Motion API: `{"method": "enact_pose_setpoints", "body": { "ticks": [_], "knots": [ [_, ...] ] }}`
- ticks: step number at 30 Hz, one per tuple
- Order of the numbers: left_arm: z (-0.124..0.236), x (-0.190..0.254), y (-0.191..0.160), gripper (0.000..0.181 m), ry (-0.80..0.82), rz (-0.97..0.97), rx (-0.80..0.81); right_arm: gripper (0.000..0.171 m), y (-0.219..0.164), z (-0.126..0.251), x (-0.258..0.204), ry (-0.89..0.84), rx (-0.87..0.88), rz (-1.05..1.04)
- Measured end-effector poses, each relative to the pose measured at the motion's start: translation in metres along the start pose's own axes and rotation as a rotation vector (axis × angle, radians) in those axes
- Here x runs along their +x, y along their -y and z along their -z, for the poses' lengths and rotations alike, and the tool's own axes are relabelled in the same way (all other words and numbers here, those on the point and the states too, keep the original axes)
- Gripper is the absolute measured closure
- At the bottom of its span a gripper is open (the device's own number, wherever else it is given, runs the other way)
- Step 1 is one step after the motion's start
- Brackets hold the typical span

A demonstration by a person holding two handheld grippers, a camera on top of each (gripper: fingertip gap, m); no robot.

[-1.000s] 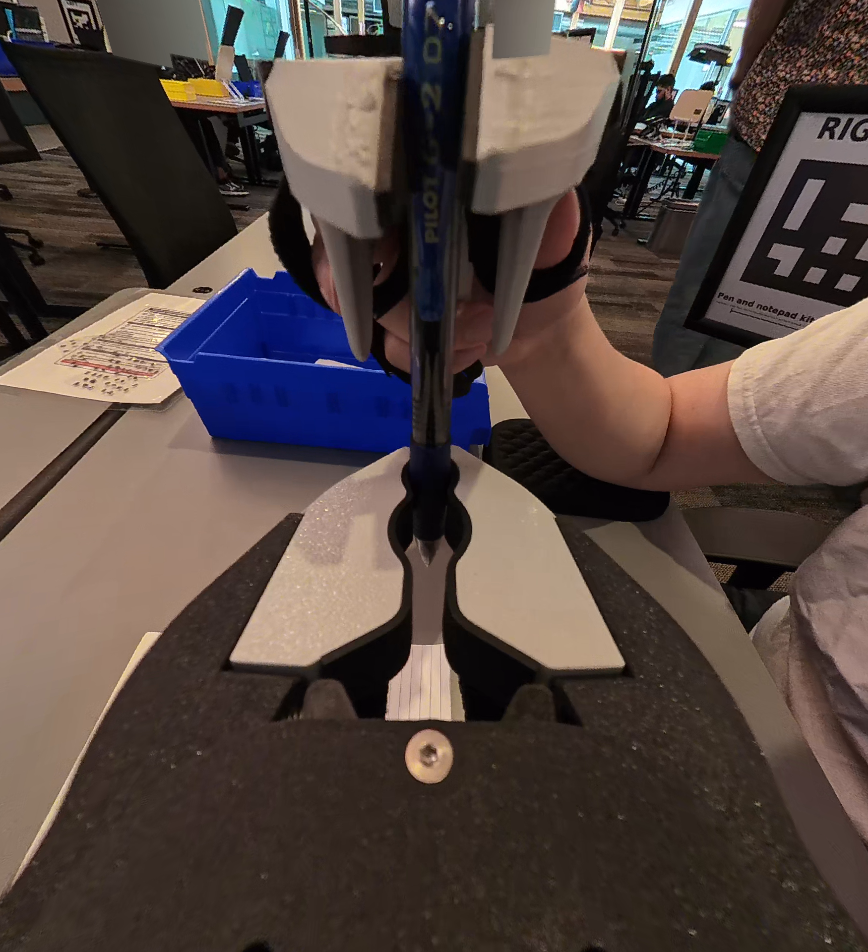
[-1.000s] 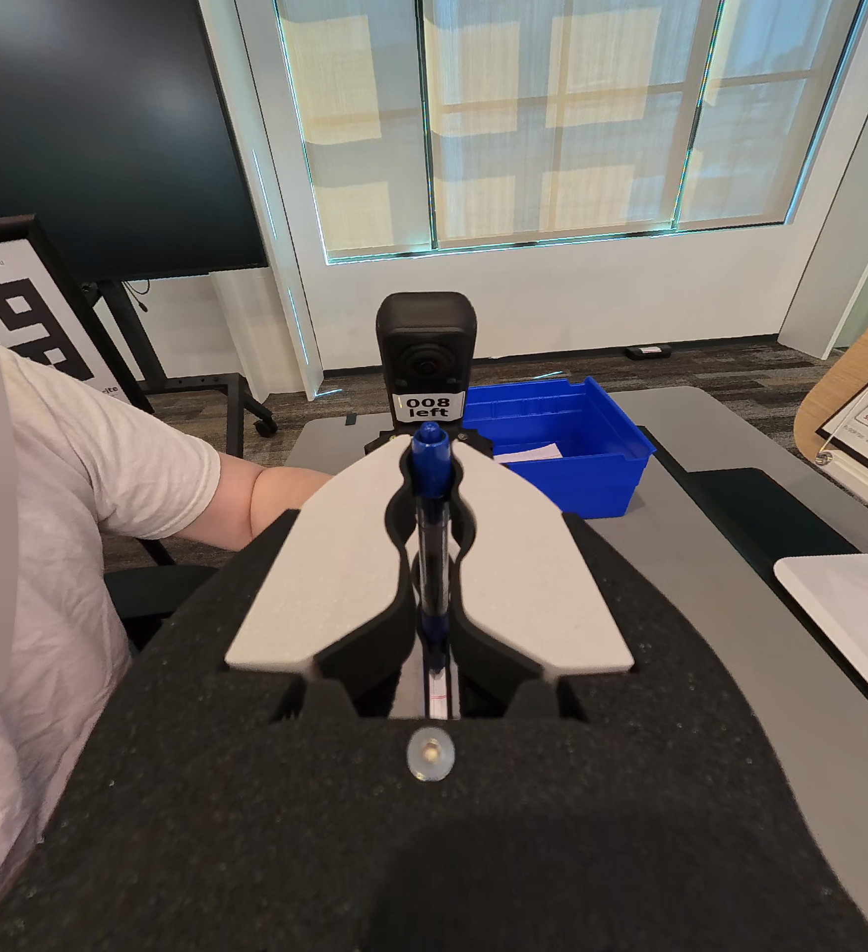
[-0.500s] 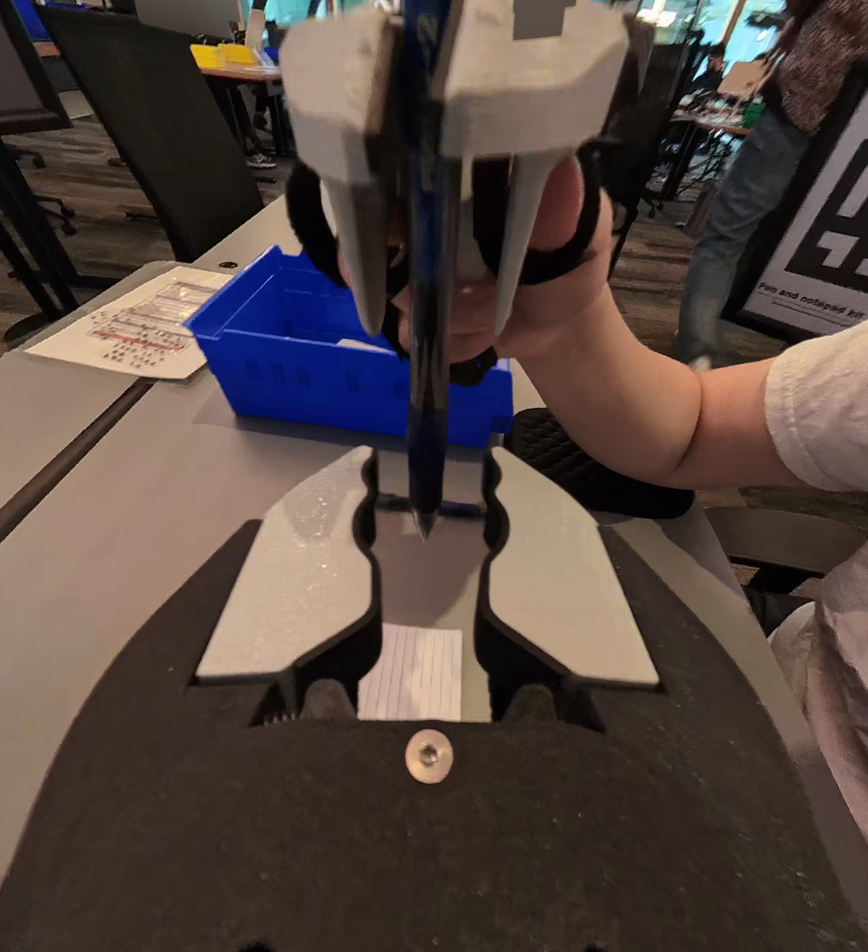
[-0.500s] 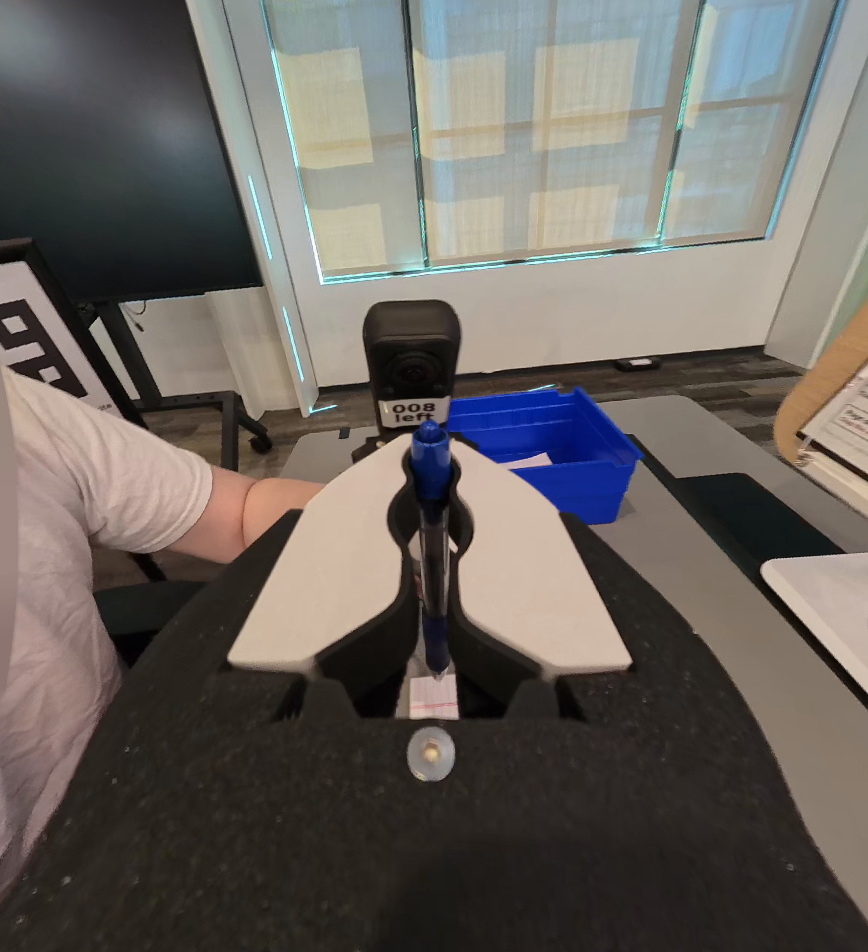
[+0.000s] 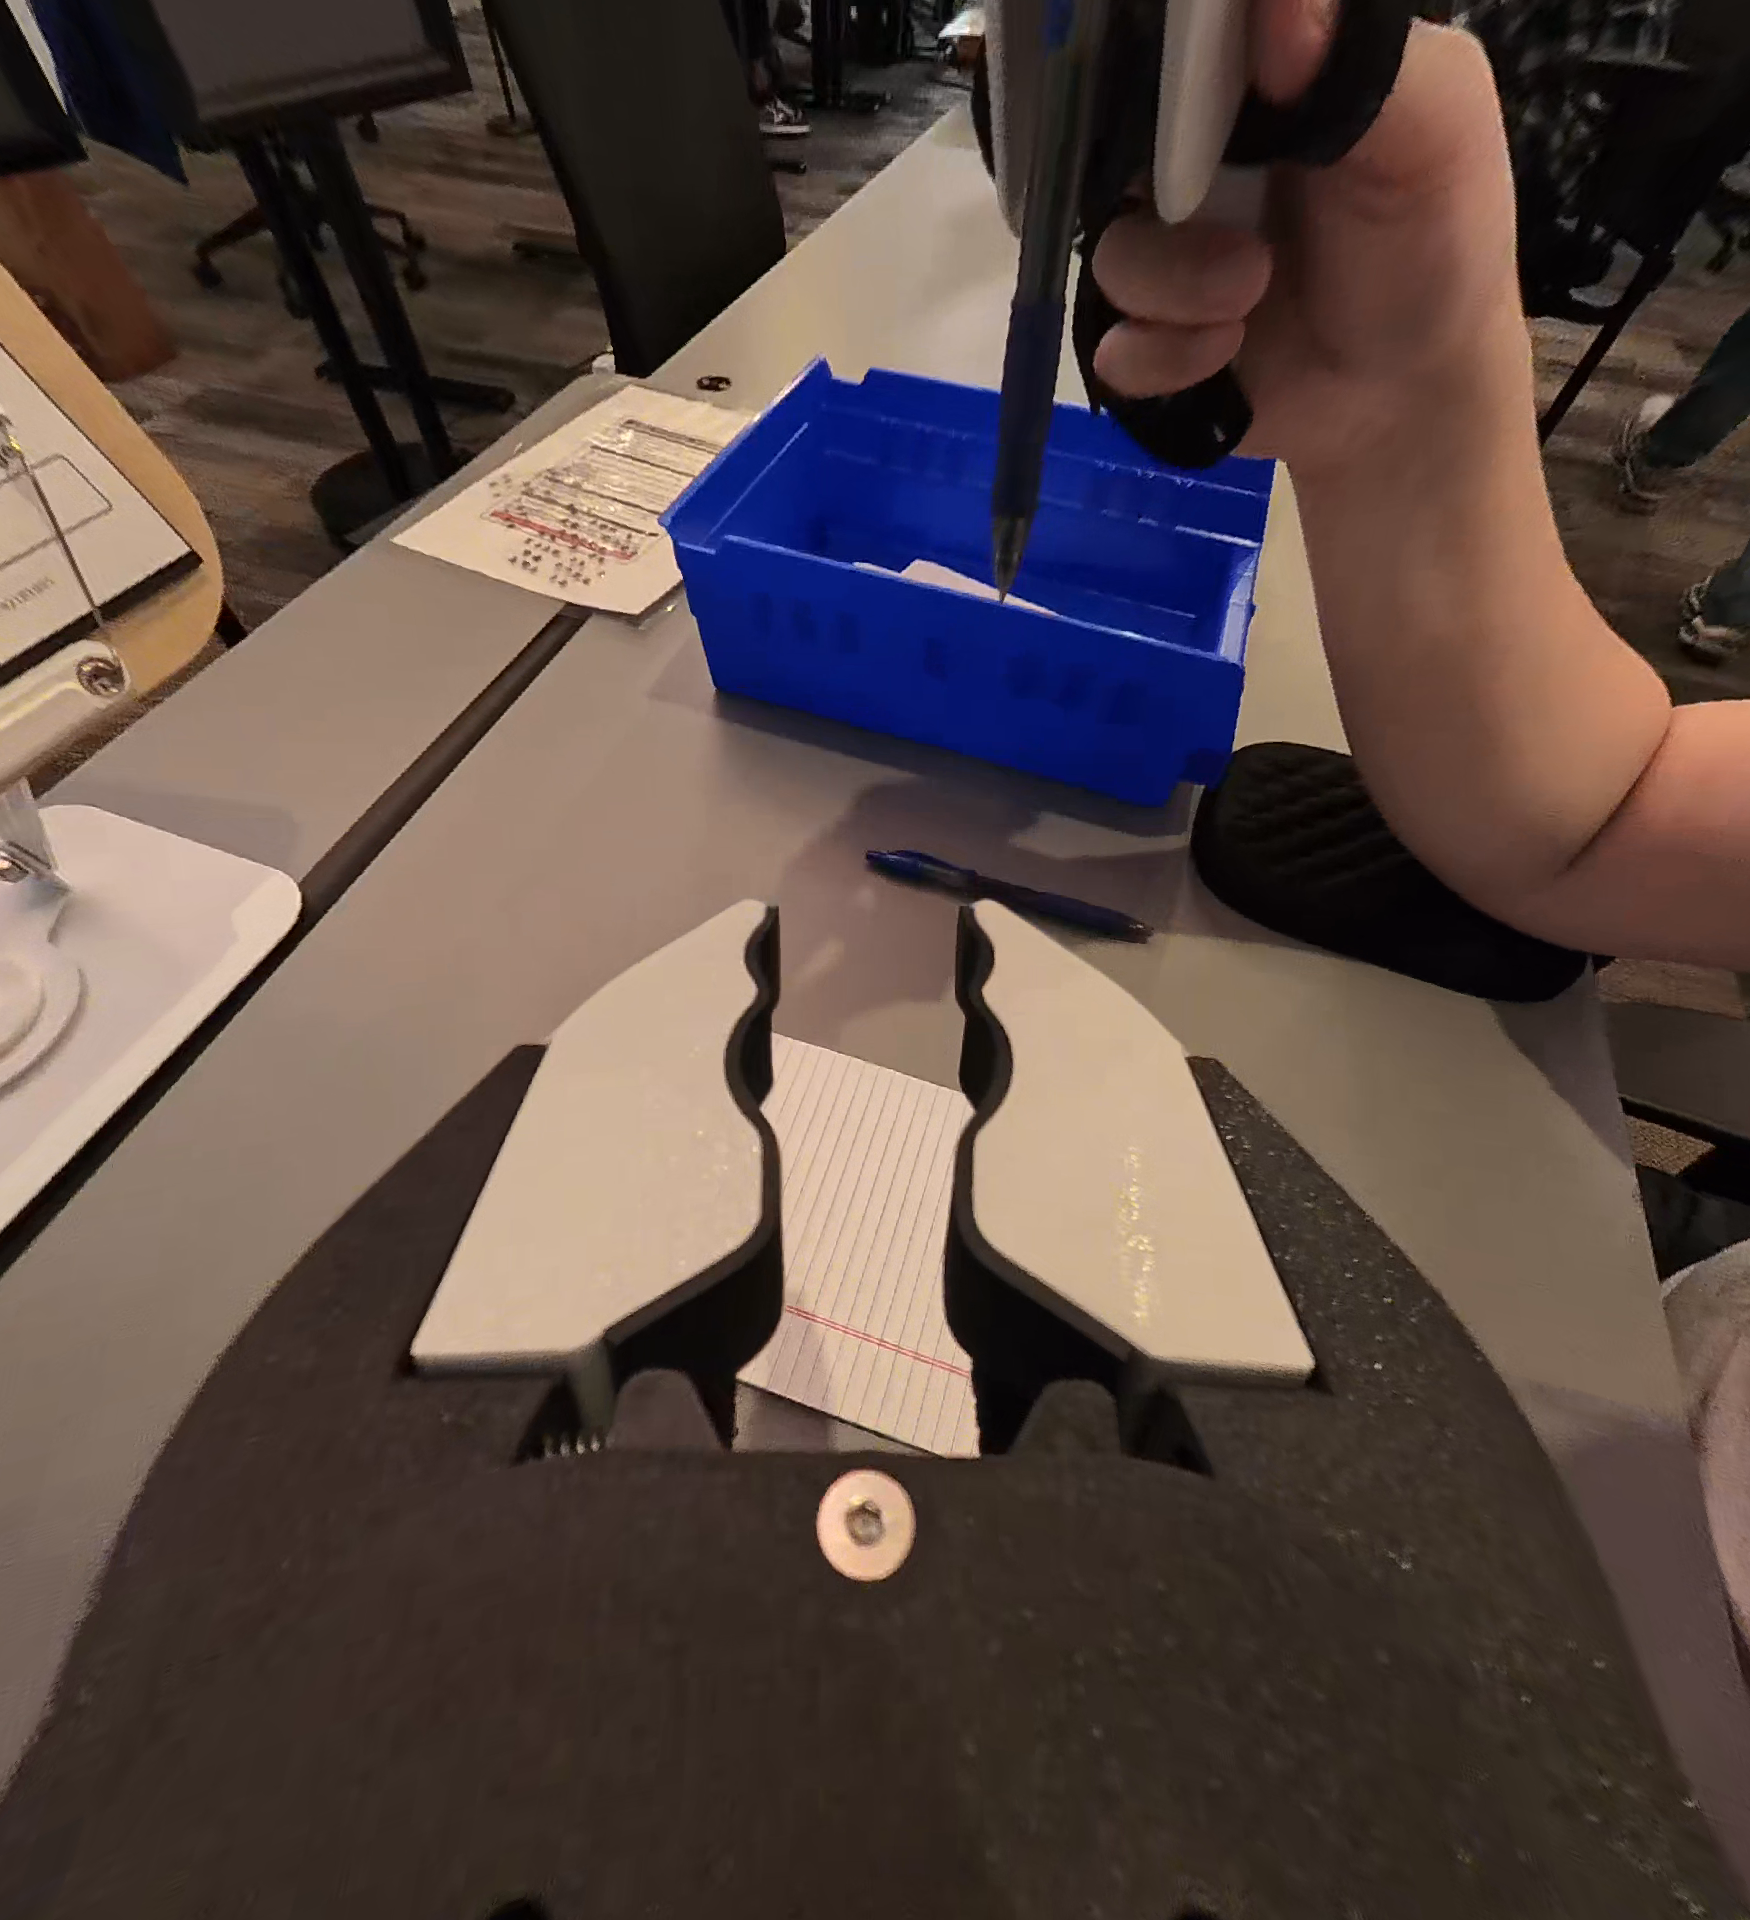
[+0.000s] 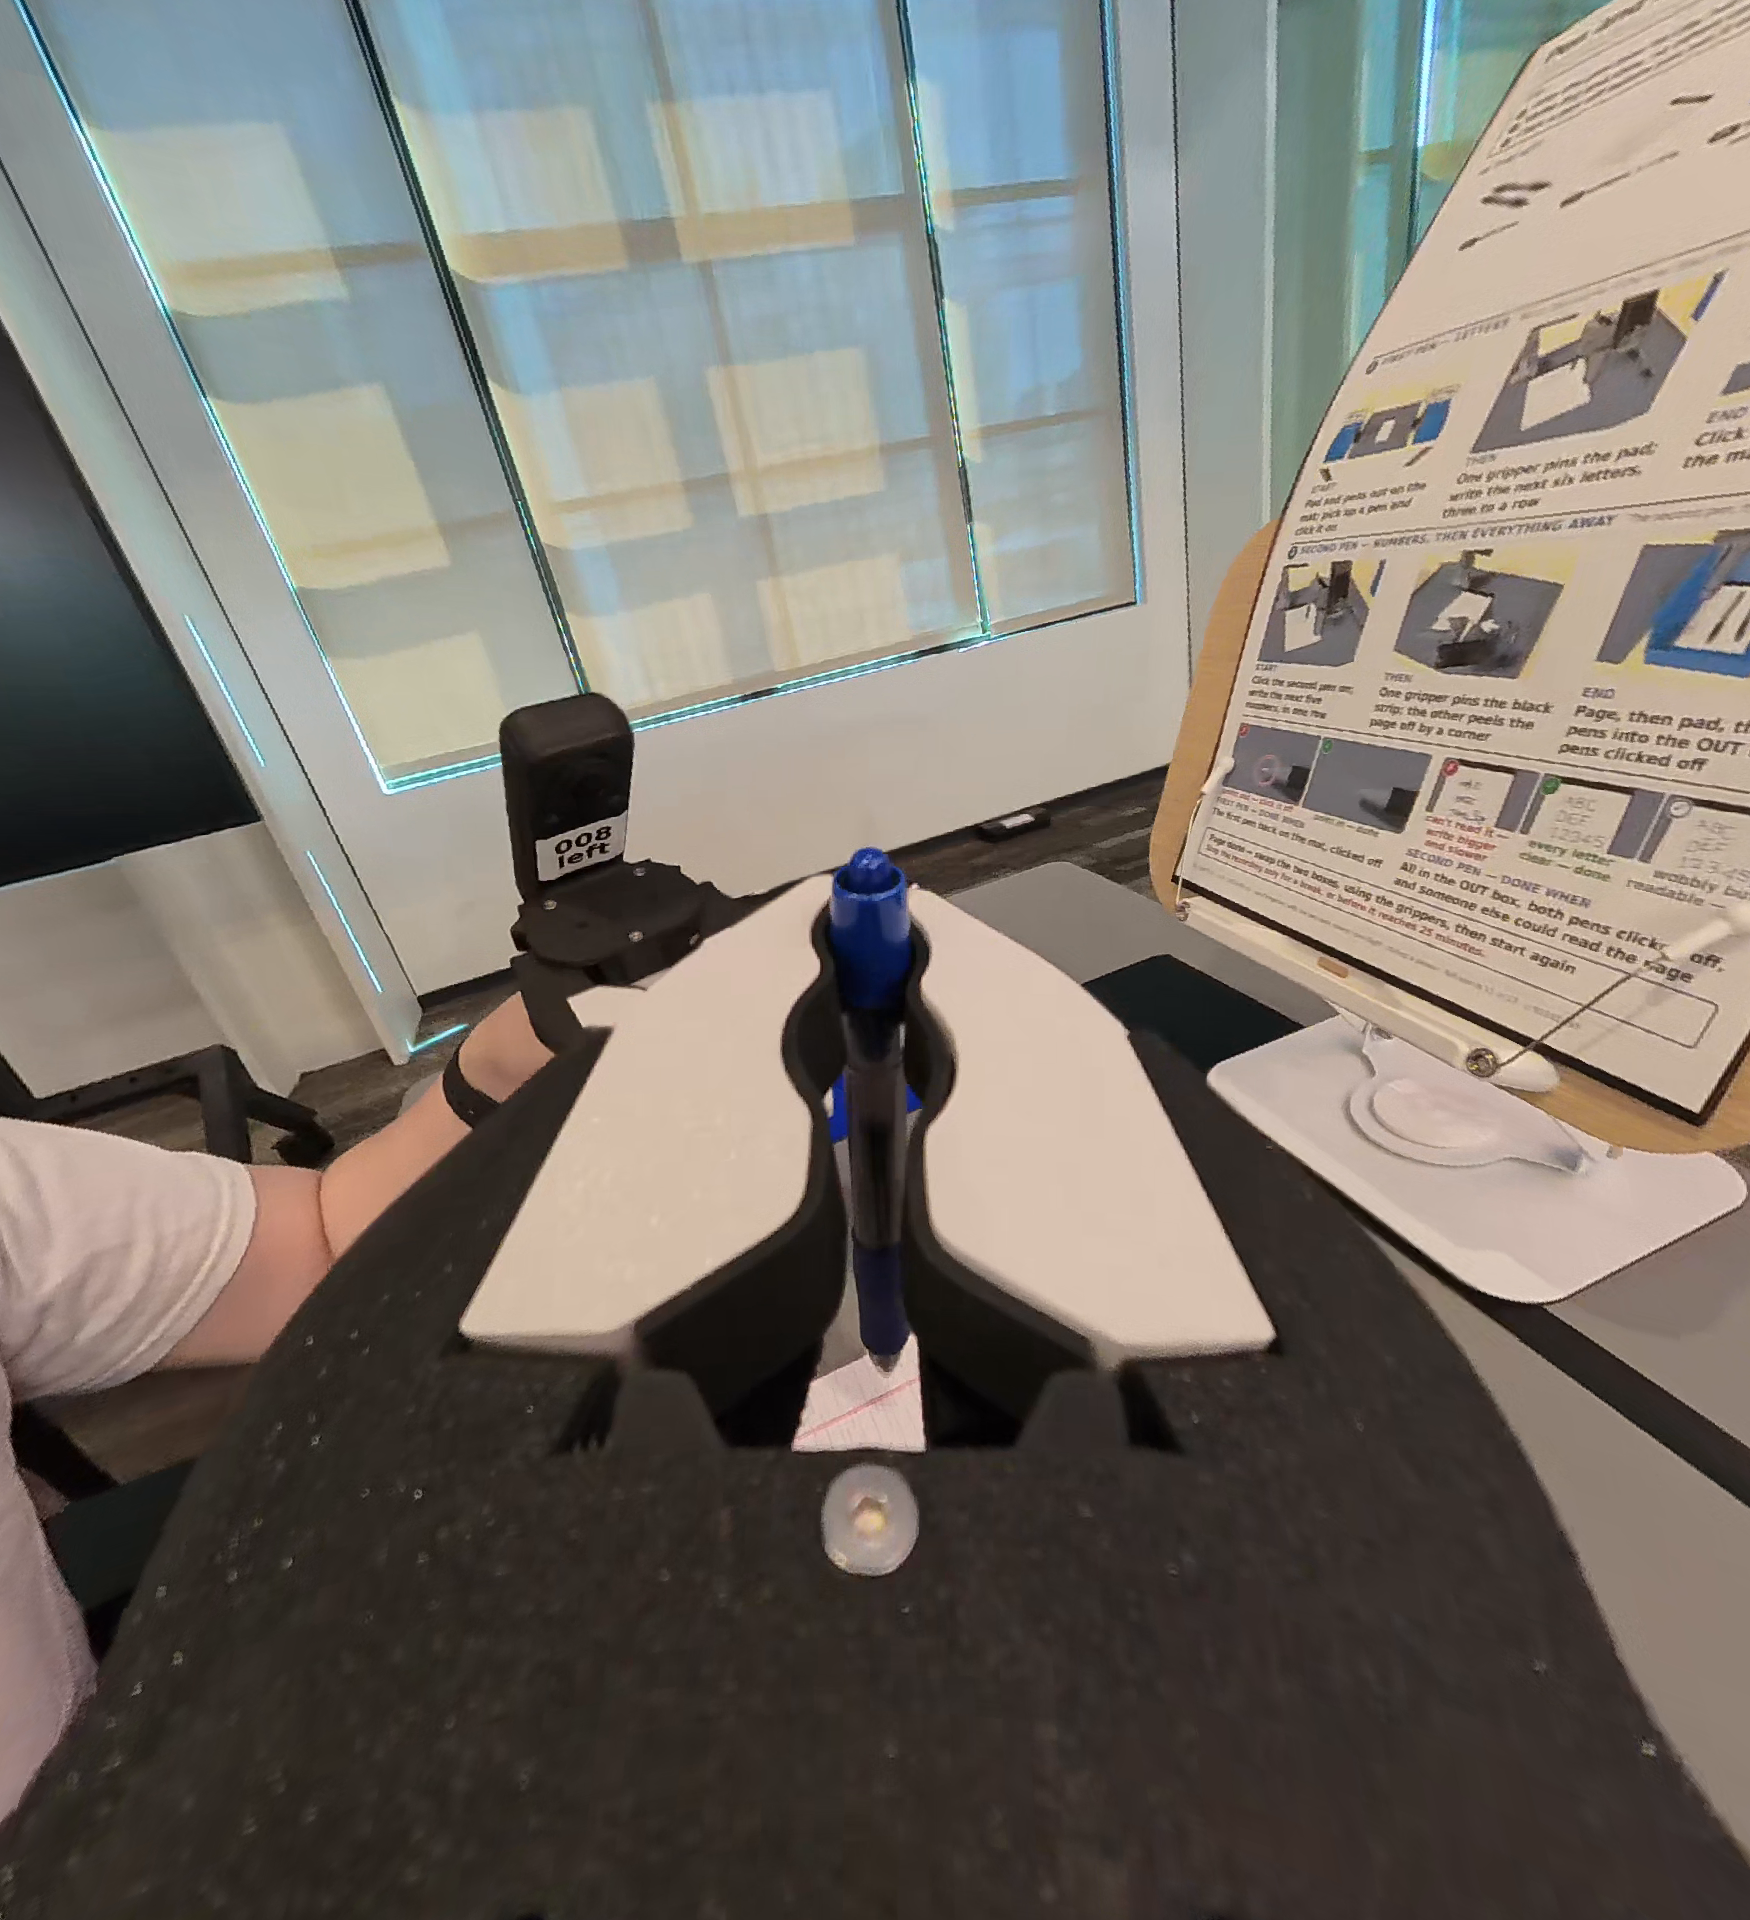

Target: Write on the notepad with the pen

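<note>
My right gripper (image 6: 866,920) is shut on a blue pen (image 6: 873,1143) and holds it upright, tip down. In the left wrist view the pen (image 5: 1032,312) hangs in the air above the table, gripped at the top by the right gripper (image 5: 1089,125). My left gripper (image 5: 863,930) is open and empty, low over the white lined notepad (image 5: 866,1195), which shows between its fingers. A corner of the notepad (image 6: 866,1418) shows below the pen tip. A second blue pen (image 5: 1006,891) lies on the table just beyond the left fingertips.
A blue bin (image 5: 964,665) with paper in it stands behind the second pen. A black wrist pad (image 5: 1370,873) lies under the person's forearm. An instruction board (image 6: 1536,623) on a white base (image 6: 1473,1195) stands to the side. A laminated sheet (image 5: 580,499) lies beside the bin. The left gripper's tips are roughly 15 centimeters from the right gripper's.
My left gripper was shut around the pen's lower end; it has opened, let go and drawn back and down. The right gripper still holds the pen and has lifted away from the left one.
</note>
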State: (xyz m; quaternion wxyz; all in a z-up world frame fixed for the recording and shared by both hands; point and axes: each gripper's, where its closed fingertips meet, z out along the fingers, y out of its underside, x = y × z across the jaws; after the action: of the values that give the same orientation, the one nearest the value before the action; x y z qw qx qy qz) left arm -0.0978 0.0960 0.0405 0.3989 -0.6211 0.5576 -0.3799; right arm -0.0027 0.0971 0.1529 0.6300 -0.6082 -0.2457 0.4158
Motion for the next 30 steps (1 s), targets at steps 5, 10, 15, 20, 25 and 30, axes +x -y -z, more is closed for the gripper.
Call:
{"method": "enact_pose_setpoints", "body": {
  "ticks": [5, 10, 15, 20, 25, 30],
  "knots": [
    [-0.009, 0.0, -0.009, 0.15, 0.005, -0.01, -0.045, 0.166, 0.023, 0.009, -0.041, 0.067, 0.038, 0.166],
    [-0.012, -0.002, -0.011, 0.15, 0.004, -0.005, -0.051, 0.165, 0.034, 0.023, -0.062, -0.072, -0.021, 0.421],
    [-0.011, -0.002, -0.01, 0.151, 0.002, 0.005, -0.04, 0.166, 0.034, 0.025, -0.057, -0.044, -0.016, 0.367],
    [-0.011, -0.002, -0.011, 0.151, 0.005, -0.002, -0.045, 0.165, 0.029, 0.024, -0.054, -0.058, -0.053, 0.383],
    [-0.013, -0.002, -0.012, 0.151, 0.001, 0.003, -0.047, 0.165, 0.032, 0.026, -0.046, -0.074, -0.028, 0.348],
    [-0.014, -0.003, -0.013, 0.15, -0.001, 0.005, -0.051, 0.165, 0.032, 0.026, -0.042, -0.105, -0.031, 0.38]
  ]
}}
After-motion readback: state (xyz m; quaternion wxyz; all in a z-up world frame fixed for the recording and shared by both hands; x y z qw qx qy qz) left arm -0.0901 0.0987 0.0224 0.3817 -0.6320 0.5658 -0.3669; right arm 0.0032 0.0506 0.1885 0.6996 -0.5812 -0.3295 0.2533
